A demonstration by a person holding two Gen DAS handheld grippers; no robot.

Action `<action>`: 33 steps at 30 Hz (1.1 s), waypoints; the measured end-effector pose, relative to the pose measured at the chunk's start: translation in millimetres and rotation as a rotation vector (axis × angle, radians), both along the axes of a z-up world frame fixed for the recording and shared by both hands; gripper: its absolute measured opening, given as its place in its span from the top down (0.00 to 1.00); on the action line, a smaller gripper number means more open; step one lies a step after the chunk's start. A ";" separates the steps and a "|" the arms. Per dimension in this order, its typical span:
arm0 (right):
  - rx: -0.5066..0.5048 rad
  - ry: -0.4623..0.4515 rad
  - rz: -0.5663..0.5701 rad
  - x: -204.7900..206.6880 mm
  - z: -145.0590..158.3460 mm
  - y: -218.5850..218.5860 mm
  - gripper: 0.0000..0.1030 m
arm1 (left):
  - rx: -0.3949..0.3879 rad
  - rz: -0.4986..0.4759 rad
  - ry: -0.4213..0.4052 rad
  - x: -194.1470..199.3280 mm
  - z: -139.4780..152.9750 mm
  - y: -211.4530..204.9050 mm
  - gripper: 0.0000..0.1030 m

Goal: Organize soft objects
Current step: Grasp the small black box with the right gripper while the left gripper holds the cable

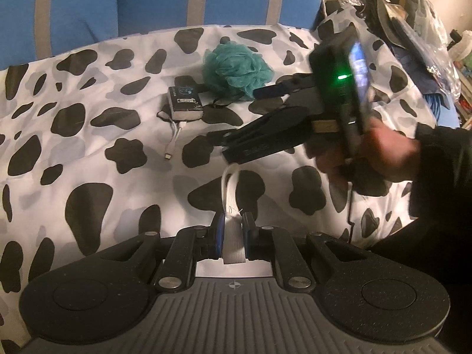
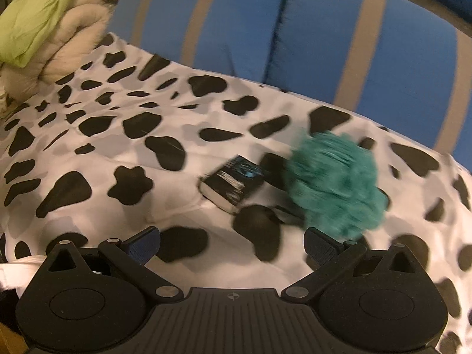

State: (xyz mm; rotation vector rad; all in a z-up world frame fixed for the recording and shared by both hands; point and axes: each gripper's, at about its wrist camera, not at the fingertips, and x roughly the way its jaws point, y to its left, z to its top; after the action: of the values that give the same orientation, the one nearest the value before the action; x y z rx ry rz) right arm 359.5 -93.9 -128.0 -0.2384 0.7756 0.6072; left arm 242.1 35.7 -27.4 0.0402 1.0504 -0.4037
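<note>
My left gripper (image 1: 231, 230) pinches a white fabric strap (image 1: 230, 185). My right gripper (image 2: 231, 243), fingers spread wide, heads for the teal bath loofah (image 2: 334, 187) on the cow-print sheet (image 2: 88, 135). Next, I think, it must straddle the loofah and close gently.

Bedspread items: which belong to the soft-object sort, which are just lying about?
Job:
- teal bath pouf
- white strap, clamped in the left gripper
- right gripper, open

Lying about:
- black power bank with white cable
- clutter pile
</note>
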 end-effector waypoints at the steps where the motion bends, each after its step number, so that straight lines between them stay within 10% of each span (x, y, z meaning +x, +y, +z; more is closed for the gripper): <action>1: -0.006 0.001 0.004 1.6 -3.8 7.1 0.00 | 0.000 0.000 0.002 -0.6 -0.2 2.0 0.87; 24: 0.038 0.002 -0.265 71.8 -54.0 65.8 0.06 | 0.005 0.013 0.039 2.8 -4.9 24.8 0.87; 29: 0.004 0.033 -0.268 77.1 -55.5 67.6 0.42 | 0.010 0.017 0.043 4.2 -6.4 25.9 0.87; 33: -0.017 0.024 -0.245 74.6 -47.2 65.4 0.46 | 0.019 0.018 0.046 5.1 -8.5 23.8 0.87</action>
State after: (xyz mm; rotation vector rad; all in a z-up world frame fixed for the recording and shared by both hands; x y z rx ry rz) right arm 434.1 -28.5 -175.2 -0.1490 0.8186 0.3725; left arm 247.3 59.5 -35.9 0.0390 1.0999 -0.3801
